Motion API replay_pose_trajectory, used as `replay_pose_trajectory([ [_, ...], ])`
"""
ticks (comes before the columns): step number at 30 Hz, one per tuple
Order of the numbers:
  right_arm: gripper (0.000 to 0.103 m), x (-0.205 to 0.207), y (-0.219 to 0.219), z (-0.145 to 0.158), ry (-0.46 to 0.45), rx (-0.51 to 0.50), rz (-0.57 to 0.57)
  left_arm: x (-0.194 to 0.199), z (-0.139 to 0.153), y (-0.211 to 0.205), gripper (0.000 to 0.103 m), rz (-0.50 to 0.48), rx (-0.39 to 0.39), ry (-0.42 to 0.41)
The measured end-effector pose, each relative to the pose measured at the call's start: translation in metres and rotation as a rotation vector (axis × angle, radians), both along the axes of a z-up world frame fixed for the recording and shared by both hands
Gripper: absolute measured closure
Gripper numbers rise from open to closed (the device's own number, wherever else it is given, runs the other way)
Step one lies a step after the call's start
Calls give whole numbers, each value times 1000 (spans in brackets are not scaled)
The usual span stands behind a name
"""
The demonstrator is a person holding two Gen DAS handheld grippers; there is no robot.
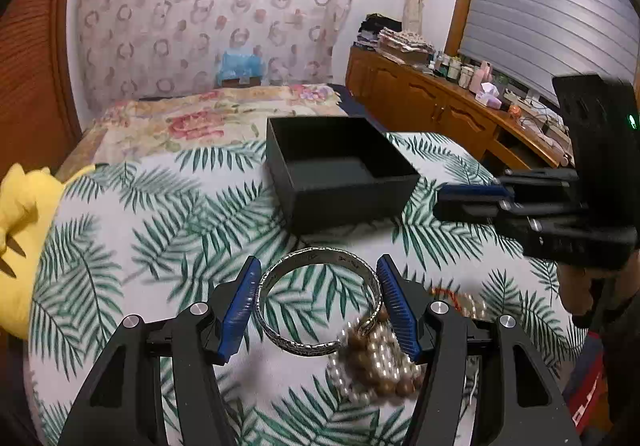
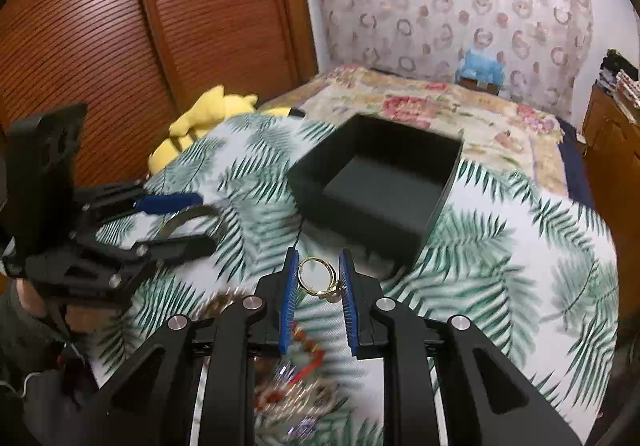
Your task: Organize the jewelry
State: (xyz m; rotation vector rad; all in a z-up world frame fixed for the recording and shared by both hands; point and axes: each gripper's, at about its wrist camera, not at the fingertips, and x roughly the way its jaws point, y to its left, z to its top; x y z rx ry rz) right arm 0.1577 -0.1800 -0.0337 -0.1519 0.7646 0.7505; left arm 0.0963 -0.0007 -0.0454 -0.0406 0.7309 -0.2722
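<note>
In the left wrist view my left gripper (image 1: pixel 319 266) is shut on a silver engraved bangle (image 1: pixel 280 334), its blue pads against both sides. The bangle hangs just above a heap of pearl and brown bead bracelets (image 1: pixel 376 362) on the palm-leaf bedspread (image 1: pixel 160 230). An open black box (image 1: pixel 340 174), with nothing inside, stands beyond it. To the right floats my right gripper (image 1: pixel 440 202). In the right wrist view the right gripper (image 2: pixel 318 254) is shut on a small gold ring (image 2: pixel 305 278), lifted over a blurred pile of jewelry (image 2: pixel 296 378). The black box (image 2: pixel 376 186) lies ahead, and the left gripper (image 2: pixel 204 222) is at the left.
A yellow plush toy (image 1: pixel 20 230) lies at the bed's left edge. A floral quilt (image 1: pixel 208 122) and a blue plush (image 1: pixel 240 66) are behind the box. A wooden sideboard (image 1: pixel 440 102) crowded with bottles runs along the right. Louvred wooden doors (image 2: pixel 120 26) stand left.
</note>
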Motion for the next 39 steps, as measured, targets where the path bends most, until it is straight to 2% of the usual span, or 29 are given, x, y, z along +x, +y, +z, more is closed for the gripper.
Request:
replay_pose_trajectory([
  [7, 80, 52, -1, 14, -3, 28, -61, 24, 16, -2, 46, 0, 25, -24],
  [13, 79, 82, -2, 11, 27, 46, -110, 48, 24, -8, 46, 2, 48, -33],
  [14, 78, 86, -4, 11, 33, 56, -119, 52, 25, -9, 46, 2, 52, -34],
  [16, 65, 89, -8, 9, 39, 66, -131, 61, 26, -13, 46, 2, 61, -33],
  [17, 65, 90, -11, 8, 43, 72, -138, 65, 27, -15, 46, 2, 64, -32],
  [24, 65, 81, -34, 3, 35, 77, -166, 93, 28, -32, 46, -9, 101, -28],
  [31, 65, 59, -51, -2, 16, 64, -179, 128, 11, -48, 46, -3, 139, 21],
  [39, 63, 39, -53, -7, 12, 52, -151, 140, 2, -54, 43, 18, 178, 34],
])
